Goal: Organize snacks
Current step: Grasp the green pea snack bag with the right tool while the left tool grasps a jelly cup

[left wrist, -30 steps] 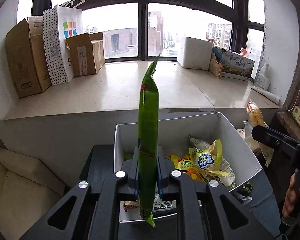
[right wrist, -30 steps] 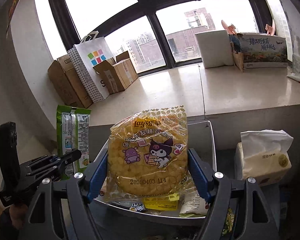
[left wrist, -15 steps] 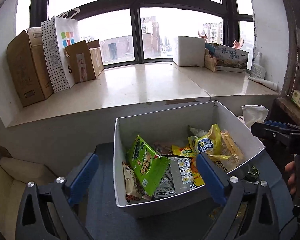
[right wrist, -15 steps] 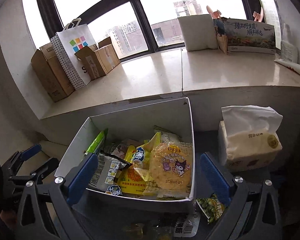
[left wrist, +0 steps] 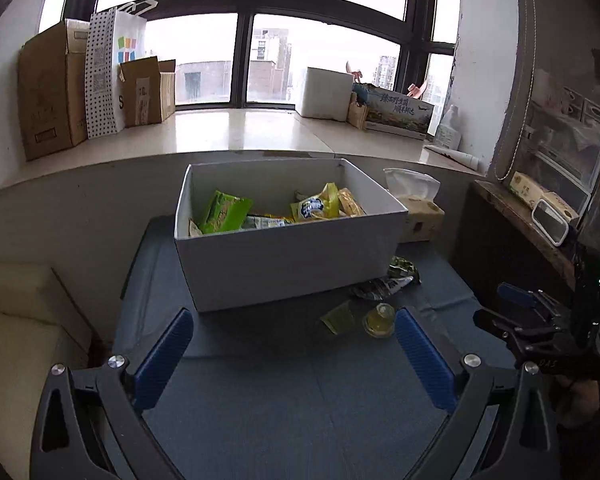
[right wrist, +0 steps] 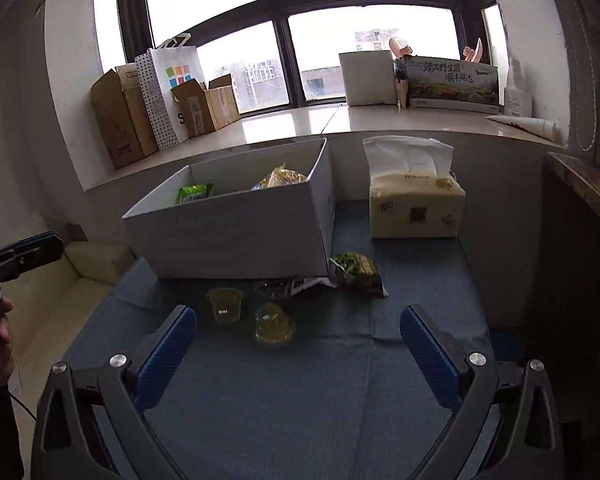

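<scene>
A white cardboard box (left wrist: 292, 264) (right wrist: 236, 236) stands on the blue table and holds several snack packets, among them a green one (left wrist: 224, 212) and a yellow one (left wrist: 316, 205). In front of the box lie two clear jelly cups (right wrist: 225, 305) (right wrist: 274, 323), a crumpled silver wrapper (right wrist: 290, 286) and a green snack bag (right wrist: 358, 269). My left gripper (left wrist: 294, 338) is open and empty, back from the box. My right gripper (right wrist: 298, 336) is open and empty too, with the jelly cups lying just beyond its fingers.
A tissue pack (right wrist: 416, 208) stands right of the box. The window sill behind carries cardboard boxes (left wrist: 52, 88), a paper bag (left wrist: 112, 68) and a white foam box (left wrist: 326, 92). A cream cushion (left wrist: 16, 320) lies left of the table. A wooden shelf (left wrist: 528, 220) runs along the right.
Both grippers let go of their packets, the green one and the yellow Lay's bag, which dropped into the box. Both then opened wide and drew back from the box.
</scene>
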Action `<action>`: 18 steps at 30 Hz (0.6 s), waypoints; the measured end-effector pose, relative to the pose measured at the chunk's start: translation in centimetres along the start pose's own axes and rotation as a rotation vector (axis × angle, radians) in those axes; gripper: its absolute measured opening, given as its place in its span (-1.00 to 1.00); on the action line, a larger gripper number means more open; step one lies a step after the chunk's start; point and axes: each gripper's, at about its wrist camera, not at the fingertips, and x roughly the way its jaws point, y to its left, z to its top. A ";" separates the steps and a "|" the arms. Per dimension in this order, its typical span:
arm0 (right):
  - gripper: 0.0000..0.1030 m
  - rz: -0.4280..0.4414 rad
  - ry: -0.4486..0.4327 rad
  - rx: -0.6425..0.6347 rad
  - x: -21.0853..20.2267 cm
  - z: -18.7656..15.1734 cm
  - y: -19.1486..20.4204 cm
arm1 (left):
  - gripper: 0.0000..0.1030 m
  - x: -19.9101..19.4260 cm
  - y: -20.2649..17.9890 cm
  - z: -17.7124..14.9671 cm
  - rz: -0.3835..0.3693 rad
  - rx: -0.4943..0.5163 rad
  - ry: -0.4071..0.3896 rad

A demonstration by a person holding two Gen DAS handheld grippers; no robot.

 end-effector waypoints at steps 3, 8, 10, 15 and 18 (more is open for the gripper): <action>1.00 -0.008 0.065 0.026 1.0 -2.1 -1.2 | 1.00 -0.2 -0.5 -2.0 -0.005 -0.029 0.029; 1.00 0.052 0.096 0.182 3.3 -1.9 -4.5 | 1.00 0.0 -1.0 -3.0 -0.004 -0.009 0.053; 1.00 0.077 0.101 0.237 4.7 -1.0 -5.6 | 1.00 0.2 -1.0 -3.1 -0.006 -0.012 0.060; 1.00 0.049 0.125 0.258 9.2 2.5 -7.0 | 1.00 0.5 -1.3 -3.3 -0.001 0.013 0.069; 1.00 0.026 0.139 0.241 11.8 4.2 -7.4 | 1.00 0.8 -1.6 -3.5 -0.001 0.022 0.080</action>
